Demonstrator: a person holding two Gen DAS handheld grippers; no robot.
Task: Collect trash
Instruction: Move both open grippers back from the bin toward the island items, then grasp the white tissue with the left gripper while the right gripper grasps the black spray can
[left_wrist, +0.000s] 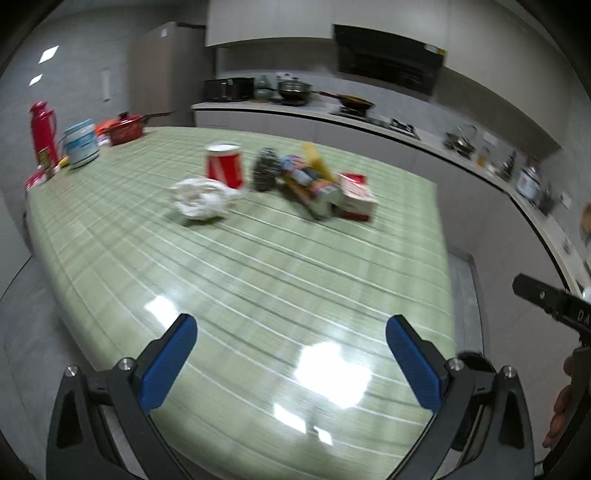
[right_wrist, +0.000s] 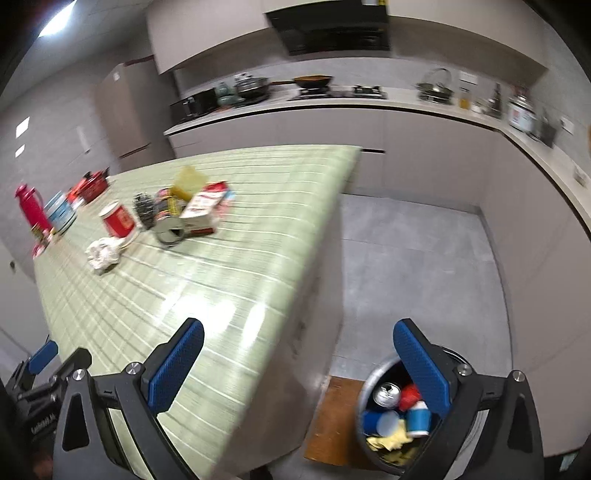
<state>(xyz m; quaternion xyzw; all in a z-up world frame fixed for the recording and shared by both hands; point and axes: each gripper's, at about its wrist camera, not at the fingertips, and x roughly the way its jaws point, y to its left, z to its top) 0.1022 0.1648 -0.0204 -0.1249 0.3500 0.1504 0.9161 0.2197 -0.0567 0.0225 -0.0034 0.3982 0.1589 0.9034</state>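
Trash lies in a cluster on the green striped table (left_wrist: 258, 280): a crumpled white tissue (left_wrist: 201, 197) (right_wrist: 103, 251), a red paper cup (left_wrist: 223, 165) (right_wrist: 117, 219), a dark crinkled ball (left_wrist: 266, 168) (right_wrist: 144, 208), a tipped can (left_wrist: 325, 197) (right_wrist: 168, 221), a yellow wrapper (left_wrist: 314, 155) (right_wrist: 188, 179) and a red-white carton (left_wrist: 356, 195) (right_wrist: 205, 208). My left gripper (left_wrist: 291, 332) is open above the near table edge, holding nothing. My right gripper (right_wrist: 299, 339) is open and empty above the table's corner and a metal trash bin (right_wrist: 369, 387) holding cups, a can and yellow paper.
At the table's far left stand a red thermos (left_wrist: 44, 129), a blue-white canister (left_wrist: 80, 142) and a red pot (left_wrist: 123, 127). A kitchen counter (right_wrist: 332, 101) with pans and appliances runs behind. Grey floor (right_wrist: 413, 266) lies right of the table; the bin rests on a wooden board (right_wrist: 332, 421).
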